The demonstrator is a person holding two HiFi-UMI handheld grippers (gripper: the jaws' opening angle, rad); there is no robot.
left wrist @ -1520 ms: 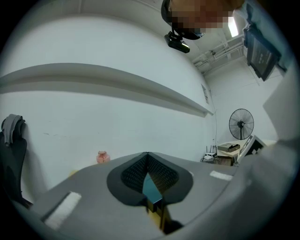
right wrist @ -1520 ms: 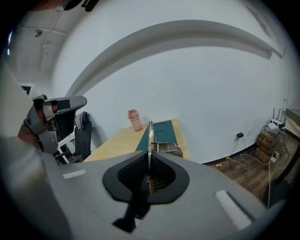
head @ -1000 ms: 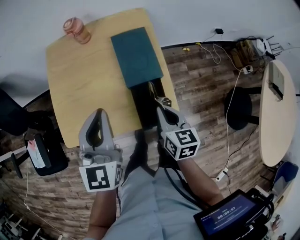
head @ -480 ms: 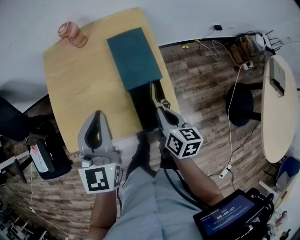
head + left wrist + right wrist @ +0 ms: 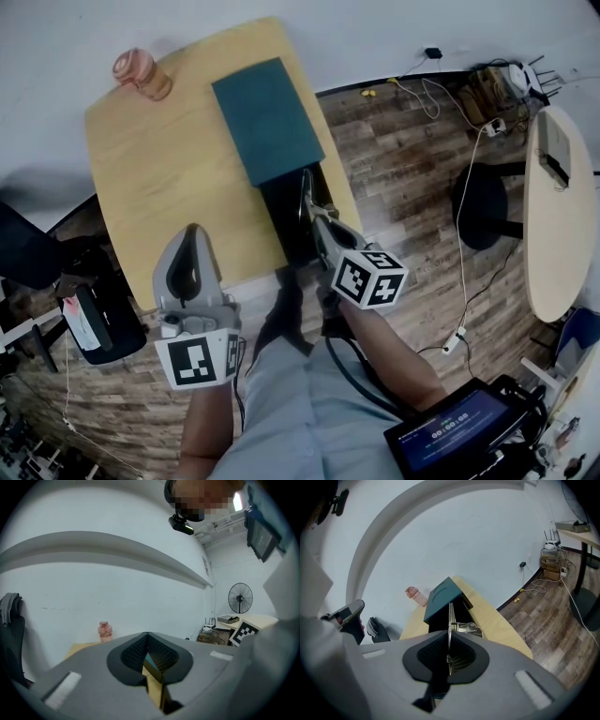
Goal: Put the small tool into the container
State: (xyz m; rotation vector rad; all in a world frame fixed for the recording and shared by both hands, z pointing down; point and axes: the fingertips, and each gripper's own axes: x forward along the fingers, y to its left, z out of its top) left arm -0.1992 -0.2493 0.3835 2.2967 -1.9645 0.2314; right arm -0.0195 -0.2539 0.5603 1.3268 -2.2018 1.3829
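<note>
The small tool (image 5: 307,194), a thin metal blade with a silvery fitting, is pinched in my right gripper (image 5: 318,219), which is shut on it. It hangs over the open black container (image 5: 286,217) on the wooden table (image 5: 169,178). A dark teal lid (image 5: 267,117) lies against the container's far end. In the right gripper view the tool (image 5: 450,618) stands edge-on above the black container (image 5: 459,612), in front of the teal lid (image 5: 441,597). My left gripper (image 5: 193,232) is shut and holds nothing, near the table's front edge; in its own view the left gripper (image 5: 147,635) points level across the table.
A pink bottle (image 5: 142,73) stands at the table's far left corner. A black chair (image 5: 94,314) is left of the table. To the right are a black stool (image 5: 483,216), a second light table (image 5: 555,216) and floor cables (image 5: 459,272). A screen device (image 5: 459,431) sits low right.
My right gripper has rolled about its own axis with the tool, so its marker cube now shows a different face. The left gripper has kept still.
</note>
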